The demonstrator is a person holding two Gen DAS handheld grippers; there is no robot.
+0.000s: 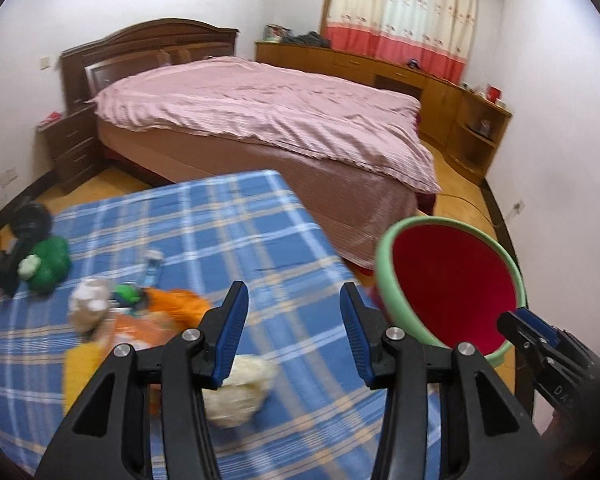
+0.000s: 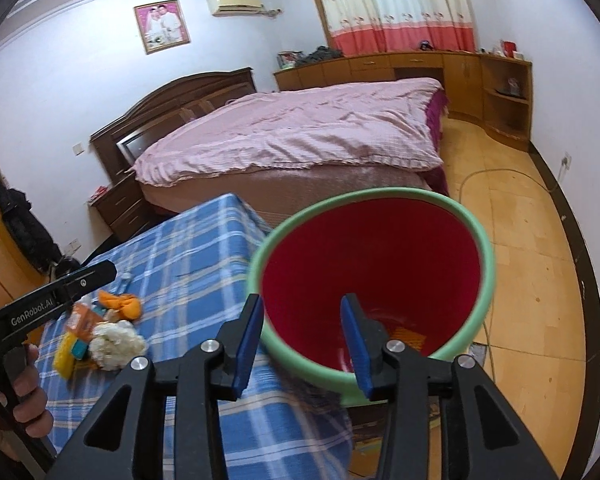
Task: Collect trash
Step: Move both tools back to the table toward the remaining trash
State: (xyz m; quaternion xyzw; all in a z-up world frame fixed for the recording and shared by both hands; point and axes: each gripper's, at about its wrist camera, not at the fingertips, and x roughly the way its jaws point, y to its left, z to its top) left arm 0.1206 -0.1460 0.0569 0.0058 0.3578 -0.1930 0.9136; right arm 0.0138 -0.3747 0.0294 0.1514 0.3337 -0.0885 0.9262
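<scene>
A red bin with a green rim point(image 2: 372, 264) sits tilted beside the blue plaid table point(image 2: 196, 248); it also shows in the left wrist view point(image 1: 452, 284). My right gripper point(image 2: 302, 344) is open, its fingers astride the bin's near rim. My left gripper point(image 1: 294, 332) is open and empty above the table point(image 1: 220, 232). Trash lies on the table: a crumpled white paper ball point(image 1: 240, 392), orange peel point(image 1: 180, 304), an orange wrapper point(image 2: 82, 320), a yellow packet point(image 2: 66, 354) and a second paper wad point(image 1: 90, 304). The white ball also shows in the right wrist view point(image 2: 116, 344).
A green plush toy point(image 1: 48, 262) and a black object point(image 1: 28, 224) lie at the table's far left. A bed with a pink cover point(image 1: 260, 120) stands behind the table. Wooden cabinets point(image 1: 440, 84) line the far wall. Wooden floor point(image 2: 520, 260) lies to the right.
</scene>
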